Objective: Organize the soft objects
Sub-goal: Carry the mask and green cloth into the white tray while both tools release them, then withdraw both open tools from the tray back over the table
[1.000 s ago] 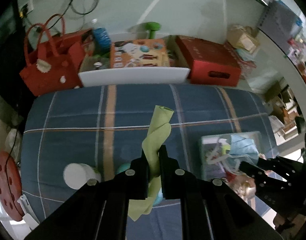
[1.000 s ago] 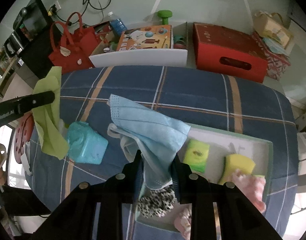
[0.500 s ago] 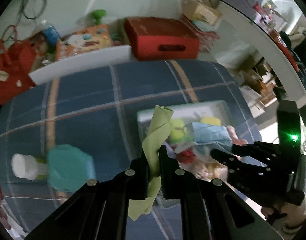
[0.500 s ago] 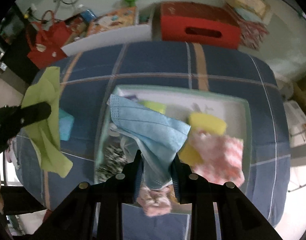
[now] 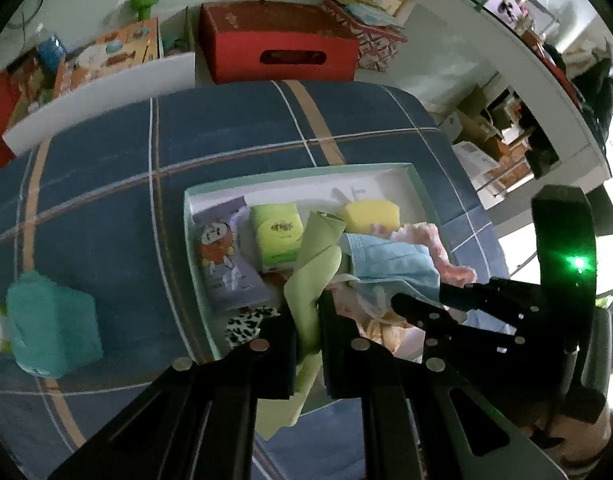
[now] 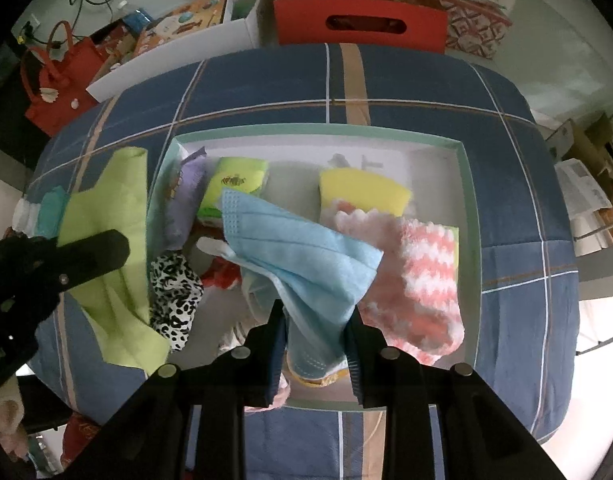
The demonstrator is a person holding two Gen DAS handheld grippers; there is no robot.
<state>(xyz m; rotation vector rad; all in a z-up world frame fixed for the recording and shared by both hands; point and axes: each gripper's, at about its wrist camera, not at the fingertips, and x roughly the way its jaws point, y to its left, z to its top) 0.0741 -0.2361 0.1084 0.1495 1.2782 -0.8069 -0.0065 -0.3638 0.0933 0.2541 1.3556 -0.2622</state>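
Observation:
My left gripper is shut on a light green cloth and holds it above the left part of a white box with a green rim. My right gripper is shut on a blue face mask above the middle of the same box. The box holds a yellow sponge, a pink and white knitted cloth, a green tissue pack, a purple pack and a leopard-print piece. The green cloth also shows in the right wrist view.
The box lies on a blue plaid cushion. A teal soft pack lies on the cushion left of the box. Beyond the cushion stand a red box, a white tray with books and a red handbag.
Both grippers have moved from the left of the cushion to over the box, carrying the green cloth and the blue mask. The teal pack is now off to the left.

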